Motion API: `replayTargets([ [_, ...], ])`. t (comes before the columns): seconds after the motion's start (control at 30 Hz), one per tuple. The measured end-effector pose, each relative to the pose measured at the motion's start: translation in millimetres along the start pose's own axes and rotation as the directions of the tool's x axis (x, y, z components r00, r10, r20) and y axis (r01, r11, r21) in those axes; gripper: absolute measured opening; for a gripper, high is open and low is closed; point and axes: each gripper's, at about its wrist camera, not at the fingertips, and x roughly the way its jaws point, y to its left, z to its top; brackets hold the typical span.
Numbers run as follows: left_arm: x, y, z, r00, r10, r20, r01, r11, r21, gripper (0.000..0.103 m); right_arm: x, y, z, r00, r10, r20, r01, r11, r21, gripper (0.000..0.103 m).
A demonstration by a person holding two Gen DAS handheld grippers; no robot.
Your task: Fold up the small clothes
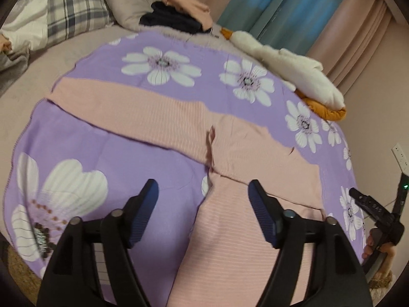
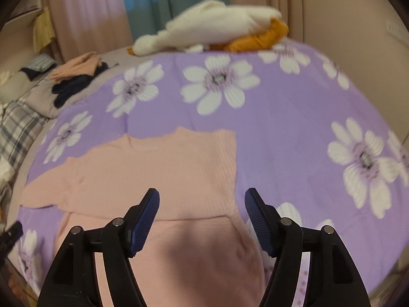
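Jaws of both grippers, left and right, stand wide, empty, above the pink top; bare purple sheet lies beyond its right edge.

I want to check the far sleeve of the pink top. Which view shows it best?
The left wrist view: the pink top's long sleeve runs fully across the purple floral sheet to its cuff. The right wrist view shows the body and only part of that sleeve.

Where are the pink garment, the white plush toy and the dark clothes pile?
pink garment (image 2: pixel 179 168), right wrist view, ribbed body.
white plush toy (image 1: pixel 301 76), left wrist view, its body.
dark clothes pile (image 1: pixel 173 20), left wrist view, navy fabric.
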Motion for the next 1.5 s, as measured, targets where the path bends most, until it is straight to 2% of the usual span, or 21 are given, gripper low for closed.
replayTargets([
  [0.1, -13, -5, 3, 0.999, -0.005, 0.033, 0.005, 1.0, 0.023, 0.082, -30, 19, 8, 0.998, 0.033, 0.053, -0.032, 0.999, -0.026, 0.076],
  [0.27, -29, -4, 7, 0.996, -0.066, 0.065, 0.064, 0.997, 0.034, 0.087, -87, 54, 15, 0.983, 0.11, 0.148, -0.101, 0.993, -0.068, 0.076],
  [0.37, -33, -2, 11, 0.993, -0.082, 0.089, 0.08, 0.997, 0.021, 0.088, -121, 69, 19, 0.958, 0.173, 0.227, -0.167, 0.985, -0.042, 0.079],
  [0.4, -34, -1, 12, 0.992, -0.081, 0.094, 0.079, 0.997, 0.015, 0.088, -129, 75, 20, 0.949, 0.196, 0.245, -0.191, 0.981, -0.043, 0.086],
  [0.47, -33, 2, 15, 0.991, -0.084, 0.101, 0.085, 0.996, -0.007, 0.089, -146, 90, 24, 0.927, 0.254, 0.277, -0.241, 0.967, -0.08, 0.089],
  [0.57, -28, 6, 21, 0.991, -0.101, 0.089, 0.104, 0.994, -0.026, 0.089, -157, 110, 29, 0.909, 0.285, 0.305, -0.251, 0.957, -0.147, 0.089],
  [0.63, -23, 12, 25, 0.992, -0.095, 0.081, 0.098, 0.994, -0.045, 0.089, -152, 115, 30, 0.912, 0.277, 0.304, -0.24, 0.958, -0.154, 0.089],
  [0.77, -12, 28, 36, 0.997, -0.069, 0.044, 0.073, 0.993, -0.091, 0.09, -120, 114, 32, 0.932, 0.246, 0.265, -0.234, 0.969, -0.079, 0.089],
  [0.93, -2, 46, 50, 0.999, -0.03, 0.024, 0.033, 0.991, -0.127, 0.09, -76, 106, 21, 0.97, 0.181, 0.164, -0.182, 0.983, -0.012, 0.089],
  [1.07, 10, 60, 60, 1.0, -0.011, 0.023, 0.015, 0.984, -0.175, 0.09, -58, 89, 12, 0.977, 0.165, 0.133, -0.173, 0.984, 0.046, 0.089],
  [1.2, 32, 75, 68, 1.0, 0.011, -0.004, -0.012, 0.975, -0.22, 0.09, -48, 83, 5, 0.978, 0.172, 0.116, -0.179, 0.983, 0.046, 0.089],
  [1.3, 48, 88, 74, 0.999, 0.027, -0.02, -0.031, 0.965, -0.261, 0.089, -44, 78, 1, 0.983, 0.141, 0.119, -0.147, 0.988, 0.045, 0.089],
  [1.5, 77, 117, 83, 0.997, 0.044, -0.06, -0.062, 0.933, -0.354, 0.088, -22, 60, -7, 0.992, 0.108, 0.062, -0.113, 0.989, 0.091, 0.089],
])
